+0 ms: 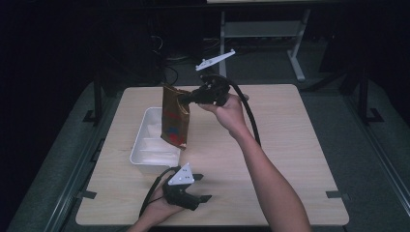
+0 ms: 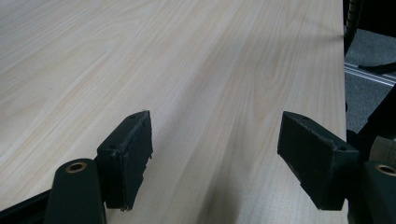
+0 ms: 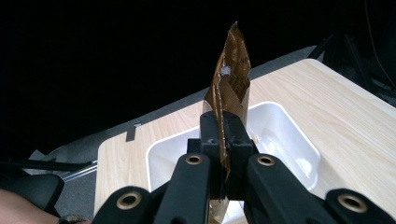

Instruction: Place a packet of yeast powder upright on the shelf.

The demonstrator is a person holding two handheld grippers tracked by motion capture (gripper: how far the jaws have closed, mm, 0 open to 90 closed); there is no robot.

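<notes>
Right tool [image 1: 189, 98] clamped on brown snack bag's [image 1: 174, 122] top edge, bag hanging above white tray [image 1: 141, 153] | left tool [image 1: 203, 188] jaws apart, empty, near tray's front on counter [image 1: 290, 145] | advice: keep the pinch firm, lower bag centred over tray before releasing.

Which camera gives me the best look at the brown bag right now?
The high view: the whole brown bag hangs from the right gripper above the white bin. The right gripper view catches the bag's crumpled top edge-on between its jaws. The left gripper view looks across bare table.
</notes>
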